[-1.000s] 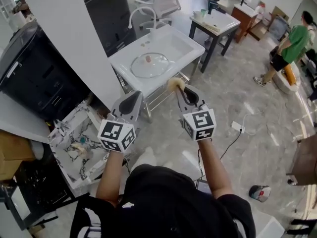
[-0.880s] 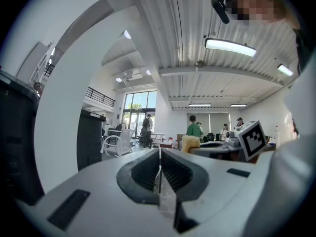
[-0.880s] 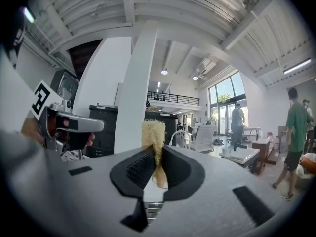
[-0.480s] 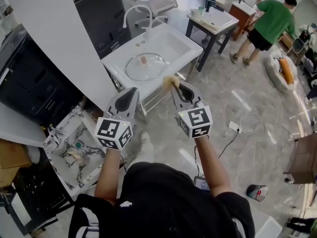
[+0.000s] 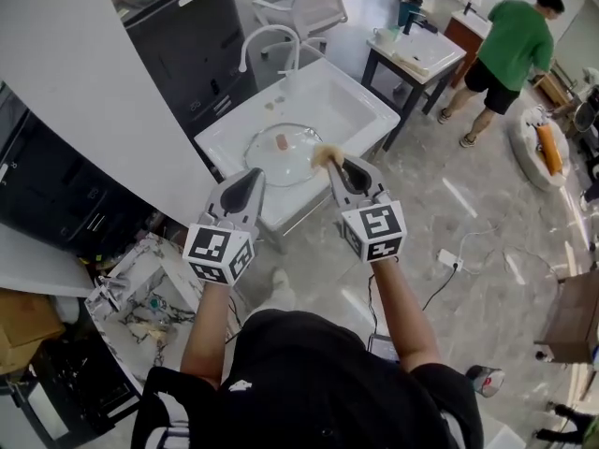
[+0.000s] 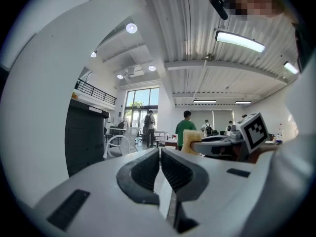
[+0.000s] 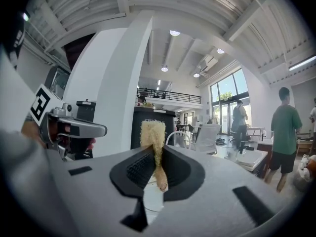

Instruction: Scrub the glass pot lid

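The left forearm (image 5: 210,321) and right forearm (image 5: 401,309) reach forward side by side, each holding its claw level. The left claw (image 5: 250,181) has its jaws pressed together, empty. The right claw (image 5: 338,164) is clamped on a yellowish scrub sponge (image 5: 326,155) poking past its tips.

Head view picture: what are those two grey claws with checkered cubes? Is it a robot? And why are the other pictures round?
No robot: a person holds one gripper in each hand. The head view comes from a camera on the person's head, looking down. The round pictures come from small cameras riding on the grippers. The left gripper is shut and empty. The right gripper pinches a yellow scrubbing sponge. Ahead, a round glass pot lid lies on a white sink.
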